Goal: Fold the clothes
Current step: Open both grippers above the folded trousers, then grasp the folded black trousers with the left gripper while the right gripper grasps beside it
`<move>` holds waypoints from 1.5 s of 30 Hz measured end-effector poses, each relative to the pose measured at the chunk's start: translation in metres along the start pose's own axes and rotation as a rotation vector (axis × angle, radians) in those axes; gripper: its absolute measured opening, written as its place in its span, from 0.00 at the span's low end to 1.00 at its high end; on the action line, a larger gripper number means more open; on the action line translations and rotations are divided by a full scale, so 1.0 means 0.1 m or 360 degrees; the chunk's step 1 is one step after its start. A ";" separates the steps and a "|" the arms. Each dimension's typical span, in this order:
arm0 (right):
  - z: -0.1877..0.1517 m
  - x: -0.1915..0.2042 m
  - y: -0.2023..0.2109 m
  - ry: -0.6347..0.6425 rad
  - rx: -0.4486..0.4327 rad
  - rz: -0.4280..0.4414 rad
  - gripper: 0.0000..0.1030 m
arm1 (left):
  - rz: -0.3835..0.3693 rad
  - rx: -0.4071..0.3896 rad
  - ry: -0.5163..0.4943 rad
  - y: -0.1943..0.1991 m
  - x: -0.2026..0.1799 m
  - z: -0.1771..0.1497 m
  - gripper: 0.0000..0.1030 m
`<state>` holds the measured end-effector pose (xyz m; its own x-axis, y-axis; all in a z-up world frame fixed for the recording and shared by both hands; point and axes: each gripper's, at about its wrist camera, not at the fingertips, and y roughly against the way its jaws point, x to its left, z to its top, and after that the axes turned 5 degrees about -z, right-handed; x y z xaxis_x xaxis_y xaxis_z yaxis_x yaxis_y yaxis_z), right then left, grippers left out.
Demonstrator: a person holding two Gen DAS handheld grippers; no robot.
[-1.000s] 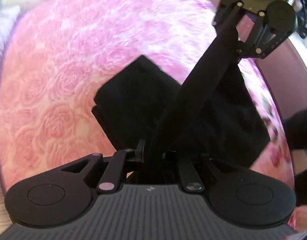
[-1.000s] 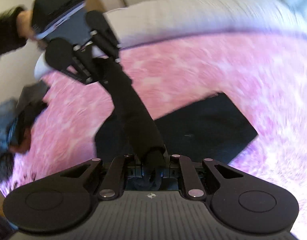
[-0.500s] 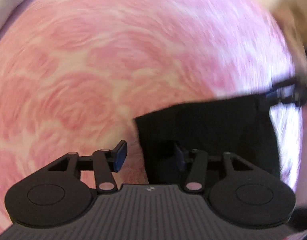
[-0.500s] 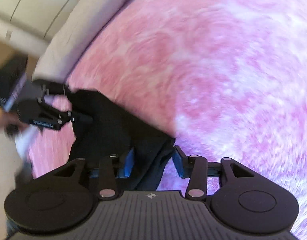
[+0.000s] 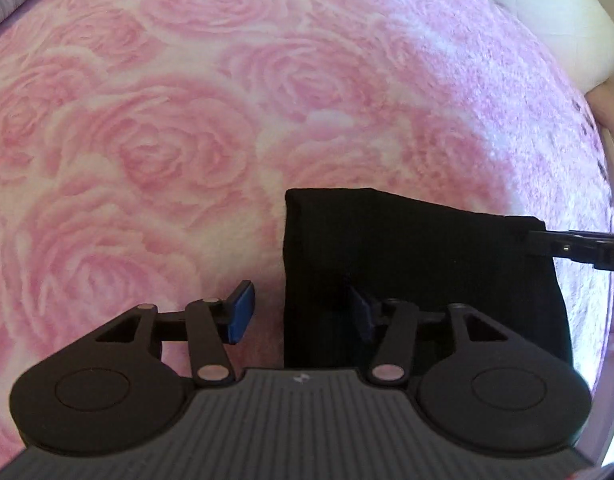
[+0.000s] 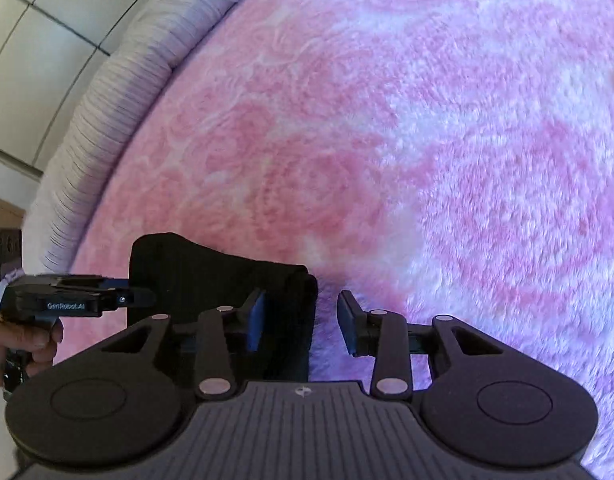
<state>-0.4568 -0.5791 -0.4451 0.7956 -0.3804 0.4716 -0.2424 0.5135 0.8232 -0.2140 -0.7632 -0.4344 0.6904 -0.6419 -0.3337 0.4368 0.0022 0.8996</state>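
Note:
A folded black garment (image 5: 407, 264) lies flat on the pink rose-patterned blanket (image 5: 187, 120). My left gripper (image 5: 299, 312) is open, its jaws straddling the garment's left edge: left pad over the blanket, right pad over the cloth. In the right wrist view the same garment (image 6: 211, 272) lies at lower left. My right gripper (image 6: 301, 320) is open, straddling the garment's right edge. Each gripper shows in the other's view, at the garment's opposite side: the right one (image 5: 563, 246), the left one (image 6: 107, 300).
A white pillow (image 5: 547, 28) lies at the blanket's far right corner. A grey ribbed cushion edge (image 6: 119, 100) borders the blanket, with pale wall panels (image 6: 35, 32) behind. A hand (image 6: 23, 344) holds the left gripper.
One second ago both grippers held a stretched strip of the black garment above the bed. They have since laid it down folded, opened, and now rest at its two side edges.

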 end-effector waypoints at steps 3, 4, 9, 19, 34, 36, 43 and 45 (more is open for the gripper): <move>-0.08 0.07 0.24 -0.0001 -0.0065 0.0023 0.38 | 0.0037 -0.0016 -0.0023 0.29 -0.01 -0.16 0.42; -0.13 0.08 0.34 -0.0004 -0.0075 0.0031 0.39 | 0.0033 -0.0023 -0.0015 0.40 0.00 -0.24 0.42; -0.69 0.14 0.75 -0.0077 -0.0014 0.0110 0.58 | -0.0025 0.0002 0.0122 0.83 0.12 -0.92 0.49; -2.39 0.11 1.13 -0.0527 0.0294 0.0182 0.75 | -0.0108 0.0195 0.0284 0.68 0.07 -2.18 0.49; -3.37 0.33 0.68 -0.1151 -0.0289 0.0390 0.68 | -0.0137 0.0105 0.0237 0.67 0.17 -2.46 0.44; -3.43 0.32 0.62 -0.1278 -0.0368 0.0406 0.41 | -0.0138 0.0100 0.0201 0.69 0.18 -2.49 0.40; -3.15 0.26 0.67 -0.1295 -0.0280 0.0370 0.17 | -0.0179 0.0050 0.0250 0.84 0.04 -2.70 0.18; -2.96 0.20 0.88 -0.1188 -0.0246 0.0360 0.16 | -0.0246 0.0061 0.0274 0.84 -0.17 -2.78 0.15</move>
<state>-0.2977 -0.3143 -0.4570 0.1406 -0.6410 0.7546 -0.2303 0.7201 0.6546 -0.0285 -0.5390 -0.4312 0.7065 -0.4922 -0.5085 0.5250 -0.1172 0.8430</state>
